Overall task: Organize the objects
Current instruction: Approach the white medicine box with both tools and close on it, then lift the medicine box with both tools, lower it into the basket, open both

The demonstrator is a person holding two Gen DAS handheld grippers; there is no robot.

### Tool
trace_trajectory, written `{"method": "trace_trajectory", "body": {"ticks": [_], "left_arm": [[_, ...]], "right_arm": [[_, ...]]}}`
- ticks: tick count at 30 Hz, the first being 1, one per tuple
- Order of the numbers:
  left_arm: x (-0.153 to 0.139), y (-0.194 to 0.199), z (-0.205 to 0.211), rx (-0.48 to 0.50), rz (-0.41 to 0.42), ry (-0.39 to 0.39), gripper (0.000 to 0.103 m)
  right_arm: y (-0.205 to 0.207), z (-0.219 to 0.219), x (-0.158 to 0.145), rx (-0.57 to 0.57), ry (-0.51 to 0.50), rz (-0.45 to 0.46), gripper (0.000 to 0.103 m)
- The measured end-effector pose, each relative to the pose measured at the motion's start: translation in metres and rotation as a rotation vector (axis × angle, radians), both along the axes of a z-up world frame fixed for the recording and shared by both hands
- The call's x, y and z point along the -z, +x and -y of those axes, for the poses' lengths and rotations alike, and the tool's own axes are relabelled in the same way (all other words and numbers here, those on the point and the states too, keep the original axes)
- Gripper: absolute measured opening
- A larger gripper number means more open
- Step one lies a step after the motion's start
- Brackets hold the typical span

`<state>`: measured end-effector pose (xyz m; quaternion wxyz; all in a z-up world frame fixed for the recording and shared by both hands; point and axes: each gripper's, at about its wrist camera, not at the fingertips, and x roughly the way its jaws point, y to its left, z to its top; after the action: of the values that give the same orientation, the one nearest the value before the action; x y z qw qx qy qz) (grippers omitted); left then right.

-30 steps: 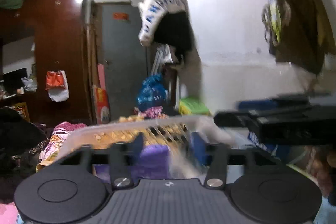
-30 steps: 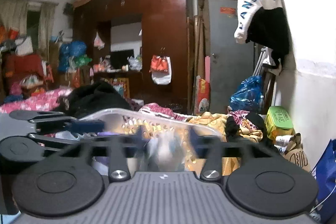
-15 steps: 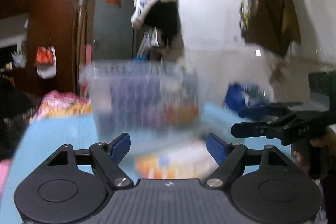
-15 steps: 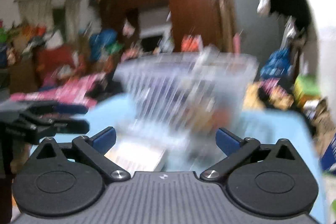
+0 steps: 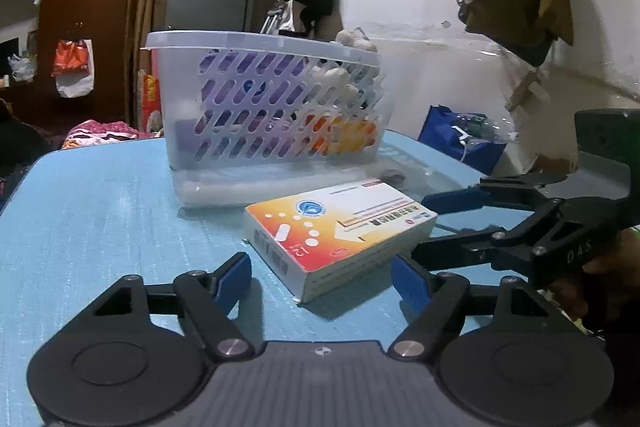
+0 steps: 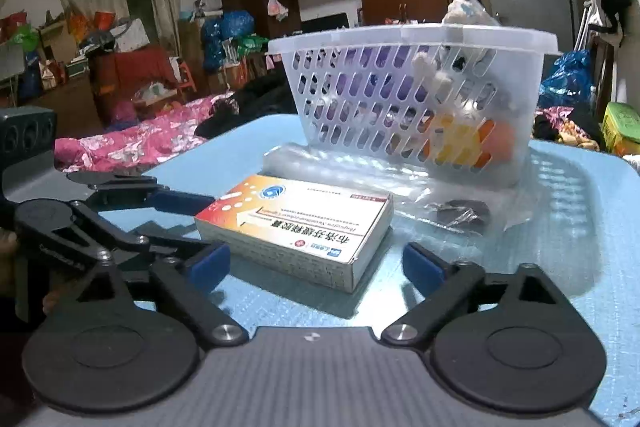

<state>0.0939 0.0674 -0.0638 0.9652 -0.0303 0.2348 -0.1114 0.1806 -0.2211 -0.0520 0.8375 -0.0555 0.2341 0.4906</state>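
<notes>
The flat white, orange and yellow cardboard medicine box (image 5: 340, 227) lay on the light blue tabletop (image 5: 100, 211), just in front of the translucent white slotted plastic basket (image 5: 264, 99), which stood toward the table's far edge with a clear plastic bag (image 6: 400, 183) crumpled at its base. The left gripper (image 5: 322, 277) hovered low at the near edge with its jaws spread and empty, the box's near corner lying just ahead of the gap. The right gripper (image 6: 316, 265) was likewise spread and empty, facing the box from the other side.

The step in hand looked like picking up the box for the basket. It would likely go best with 1 gripper only: square the fingers to the box's 2 long sides, close across its narrow width, and lift level so the light carton clears the basket rim.

Through the slots the basket's contents showed only as purple, orange and white shapes. A small dark item (image 6: 460, 213) inside the bag could not be identified. The table's near edge was hidden behind both gripper bodies.
</notes>
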Motion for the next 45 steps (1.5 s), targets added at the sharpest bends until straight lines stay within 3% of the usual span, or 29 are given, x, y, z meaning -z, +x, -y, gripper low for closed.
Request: {"method": "trace_trajectory", "body": {"ticks": [3,7,12,20,29,45], "left_arm": [[0.001,0.0,0.001,-0.002,0.01,0.002,0.078],[0.003,0.0,0.007,-0.001,0.026,0.041,0.062],[0.005,-0.003,0.014,-0.013,0.051,0.081,0.06],[0.007,-0.013,0.019,-0.016,0.101,0.111,0.057],[0.01,-0.017,0.014,0.008,0.114,0.078,0.057],[-0.002,-0.031,0.021,-0.004,0.193,0.078,0.055]], "right_arm": [[0.005,-0.001,0.003,-0.018,-0.002,-0.027,0.078],[0.002,-0.003,0.003,-0.027,-0.014,-0.005,0.07],[-0.005,-0.005,0.004,0.015,-0.043,0.06,0.057],[-0.005,-0.001,0.007,0.013,-0.017,0.067,0.054],[-0.007,0.01,0.011,0.009,0.039,0.056,0.048],[-0.019,0.01,-0.003,0.032,0.04,0.154,0.048]]}}
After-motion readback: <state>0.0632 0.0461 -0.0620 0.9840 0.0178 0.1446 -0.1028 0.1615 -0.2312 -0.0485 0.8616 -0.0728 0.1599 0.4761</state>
